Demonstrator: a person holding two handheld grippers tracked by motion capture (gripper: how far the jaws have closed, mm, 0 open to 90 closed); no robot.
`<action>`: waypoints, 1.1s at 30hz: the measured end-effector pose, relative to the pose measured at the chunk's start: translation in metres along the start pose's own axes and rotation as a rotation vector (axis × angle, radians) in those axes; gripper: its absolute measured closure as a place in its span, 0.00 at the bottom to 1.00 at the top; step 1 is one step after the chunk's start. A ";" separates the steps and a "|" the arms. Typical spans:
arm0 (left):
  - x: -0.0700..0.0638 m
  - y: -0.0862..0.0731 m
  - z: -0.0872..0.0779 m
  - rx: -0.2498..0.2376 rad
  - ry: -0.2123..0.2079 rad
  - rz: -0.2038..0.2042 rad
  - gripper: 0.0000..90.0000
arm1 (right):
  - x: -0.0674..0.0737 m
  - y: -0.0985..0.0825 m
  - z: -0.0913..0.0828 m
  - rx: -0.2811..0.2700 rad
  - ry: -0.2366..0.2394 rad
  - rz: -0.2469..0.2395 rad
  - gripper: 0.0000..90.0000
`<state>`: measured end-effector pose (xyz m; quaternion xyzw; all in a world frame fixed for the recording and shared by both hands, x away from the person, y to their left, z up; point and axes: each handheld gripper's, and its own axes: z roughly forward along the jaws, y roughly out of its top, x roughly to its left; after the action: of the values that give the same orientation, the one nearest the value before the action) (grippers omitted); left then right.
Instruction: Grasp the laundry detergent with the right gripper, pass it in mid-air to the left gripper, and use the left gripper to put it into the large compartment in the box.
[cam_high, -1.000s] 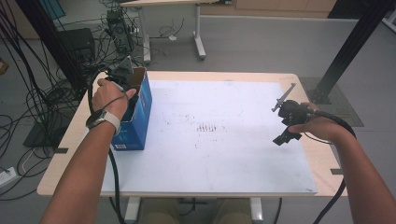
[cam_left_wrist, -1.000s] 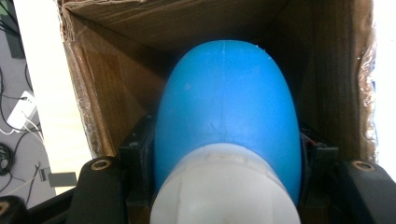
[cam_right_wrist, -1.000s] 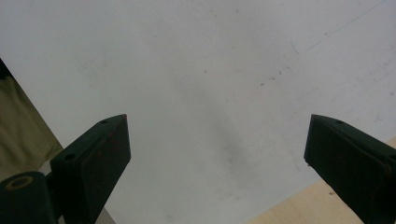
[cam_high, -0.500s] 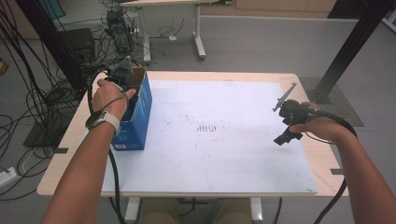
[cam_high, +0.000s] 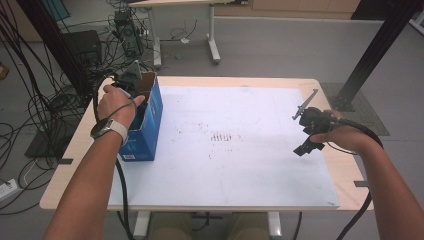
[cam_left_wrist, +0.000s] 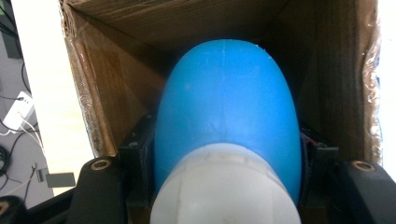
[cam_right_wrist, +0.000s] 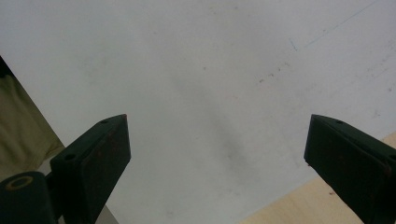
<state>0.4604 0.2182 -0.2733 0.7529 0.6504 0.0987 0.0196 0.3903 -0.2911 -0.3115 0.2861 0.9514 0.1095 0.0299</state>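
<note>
An open cardboard box (cam_high: 150, 131) with blue printed sides stands at the table's far left. My left gripper (cam_left_wrist: 224, 156) reaches down into it, shut on a rounded blue bottle (cam_left_wrist: 225, 98) with a white cap end (cam_left_wrist: 224, 189) nearest the camera. The box's brown inner walls (cam_left_wrist: 109, 93) surround the bottle. In the high view the left hand covers the box opening, and the jaws are hidden inside. My right gripper (cam_high: 301, 129) hovers over the right side of the white sheet (cam_high: 240, 165). It is open (cam_right_wrist: 217, 140), and nothing is between its black fingers (cam_right_wrist: 95, 156).
The white sheet covers most of the wooden table (cam_high: 75, 150), with faint dark marks (cam_high: 222, 136) near its middle. Cables and equipment (cam_high: 125, 30) lie on the floor beyond the far left corner. A black post (cam_high: 372, 55) stands at the far right.
</note>
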 end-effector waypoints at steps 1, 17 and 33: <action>0.000 0.000 0.000 -0.001 0.000 0.000 0.42 | 0.000 0.000 0.000 -0.001 -0.001 0.000 0.08; 0.002 -0.001 -0.001 0.005 -0.004 0.001 0.42 | 0.000 0.003 -0.001 0.000 -0.001 -0.006 0.08; 0.001 -0.001 0.000 0.003 -0.004 0.000 0.42 | -0.001 0.001 -0.002 -0.001 -0.003 -0.003 0.08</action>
<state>0.4595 0.2196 -0.2729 0.7530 0.6506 0.0963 0.0200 0.3912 -0.2910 -0.3096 0.2849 0.9518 0.1095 0.0317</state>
